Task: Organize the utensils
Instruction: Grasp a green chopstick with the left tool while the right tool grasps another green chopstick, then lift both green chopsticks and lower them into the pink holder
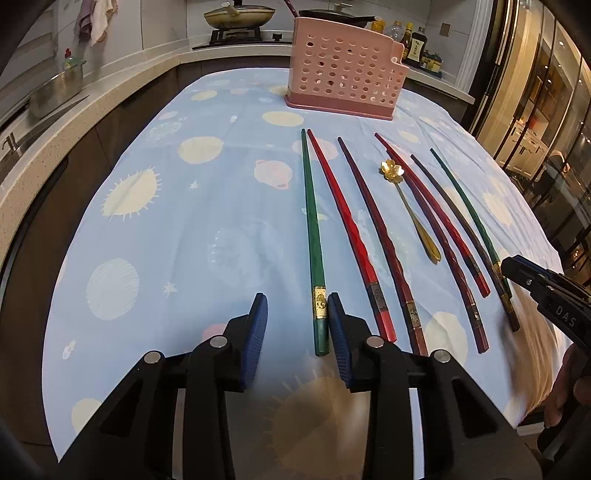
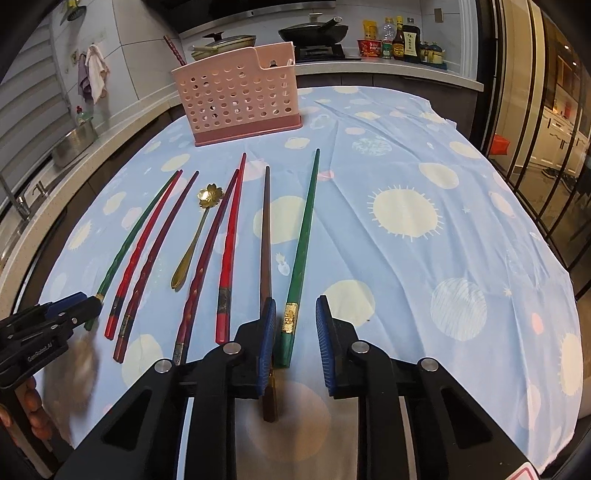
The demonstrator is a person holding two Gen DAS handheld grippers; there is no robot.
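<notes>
Several chopsticks lie in a row on the blue tablecloth, with a gold flower-headed spoon among them. A pink perforated utensil holder stands at the far end and also shows in the right wrist view. My left gripper is open, low over the table, its right finger beside the handle of the leftmost green chopstick. My right gripper is open, with the handle of the rightmost green chopstick between its fingers. The brown chopstick runs under its left finger.
A counter with a sink and steel pot runs along the left. A stove with pans and sauce bottles stand behind the table. Glass doors line the right. The cloth's right side has nothing on it.
</notes>
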